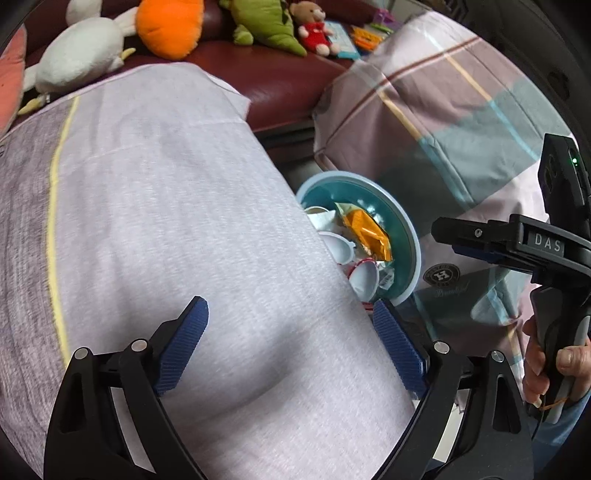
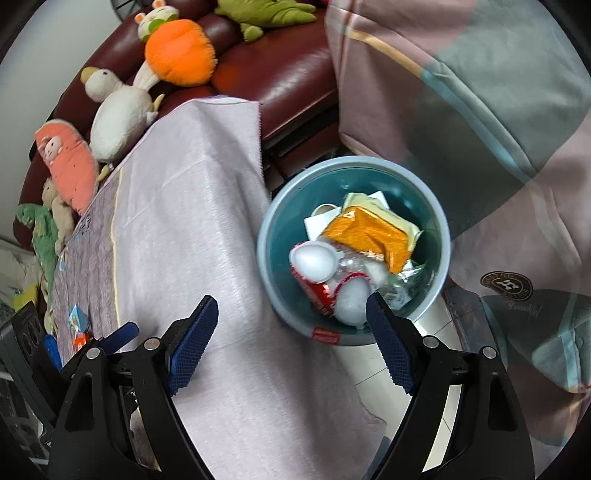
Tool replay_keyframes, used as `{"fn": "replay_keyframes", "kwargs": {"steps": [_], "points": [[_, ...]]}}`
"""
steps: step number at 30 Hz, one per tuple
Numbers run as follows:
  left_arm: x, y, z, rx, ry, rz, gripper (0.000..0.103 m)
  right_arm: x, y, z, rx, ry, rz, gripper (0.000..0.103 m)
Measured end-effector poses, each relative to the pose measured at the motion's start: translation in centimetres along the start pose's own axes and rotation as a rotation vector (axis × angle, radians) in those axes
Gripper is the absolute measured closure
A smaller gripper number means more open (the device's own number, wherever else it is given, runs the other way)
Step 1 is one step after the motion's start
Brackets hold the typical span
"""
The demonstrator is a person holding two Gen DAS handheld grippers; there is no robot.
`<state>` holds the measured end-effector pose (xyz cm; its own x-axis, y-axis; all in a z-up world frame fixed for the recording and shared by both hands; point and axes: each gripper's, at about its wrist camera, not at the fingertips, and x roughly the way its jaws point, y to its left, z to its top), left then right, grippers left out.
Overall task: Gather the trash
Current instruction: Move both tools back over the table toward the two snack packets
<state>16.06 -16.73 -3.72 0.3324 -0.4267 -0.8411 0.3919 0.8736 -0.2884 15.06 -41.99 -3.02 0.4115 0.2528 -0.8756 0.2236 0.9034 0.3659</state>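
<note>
- Stuffed toys: a pink carrot-shaped plush (image 2: 66, 166), a white goose (image 2: 114, 118) and an orange pumpkin plush (image 2: 179, 51) lie along the dark red leather sofa (image 2: 284, 81) at upper left; a green dinosaur plush (image 2: 266, 14) lies farther right along the sofa back.
- Cloth-covered table (image 2: 192, 229): a pale lilac cloth with a yellow stripe fills the left and centre of both views; small blue and orange packets (image 2: 79, 325) lie on it at its lower left edge in the right wrist view.
- Left gripper (image 1: 291, 321): jaws spread wide over the cloth, blue ribbed pads bare, nothing between them.
- Right gripper (image 2: 290, 314): jaws spread wide, nothing gripped; the left pad lies over the cloth edge, the right pad over the bin's near rim. In the left wrist view its black body shows at far right, held by a hand (image 1: 550, 369).
- Trash bin (image 2: 269, 229): a round teal bin with a pale rim stands on the tiled floor just beside the table's edge. Inside lie the collected trash: an orange snack wrapper (image 2: 369, 236), white plastic cups (image 2: 314, 262), a red can (image 2: 314, 288) and clear film.
- Plaid cloth (image 2: 480, 110): pink, grey-green and blue checks drape at right, bearing a round dark emblem (image 2: 506, 284).
</note>
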Motion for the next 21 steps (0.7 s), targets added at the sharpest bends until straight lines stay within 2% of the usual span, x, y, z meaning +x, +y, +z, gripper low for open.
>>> {"fn": "replay_keyframes", "kwargs": {"steps": [8, 10, 17, 21], "points": [[-3.3, 3.3, -1.7, -0.063, -0.053, 0.016, 0.010, -0.6, 4.8, -1.5, -0.075, 0.003, 0.005, 0.024], [-4.2, 4.5, -2.3, -0.084, -0.065, 0.026, 0.010, -0.4, 6.1, -1.9, -0.092, 0.009, 0.008, 0.021], [-7.5, 9.8, -4.8, -0.174, -0.106, 0.071, 0.010, 0.7, 12.2, -3.8, -0.192, 0.048, 0.027, 0.020], [-9.9, 13.6, -6.4, -0.224, -0.136, 0.127, 0.010, 1.6, 16.0, -4.9, -0.253, 0.074, 0.038, 0.020]]}}
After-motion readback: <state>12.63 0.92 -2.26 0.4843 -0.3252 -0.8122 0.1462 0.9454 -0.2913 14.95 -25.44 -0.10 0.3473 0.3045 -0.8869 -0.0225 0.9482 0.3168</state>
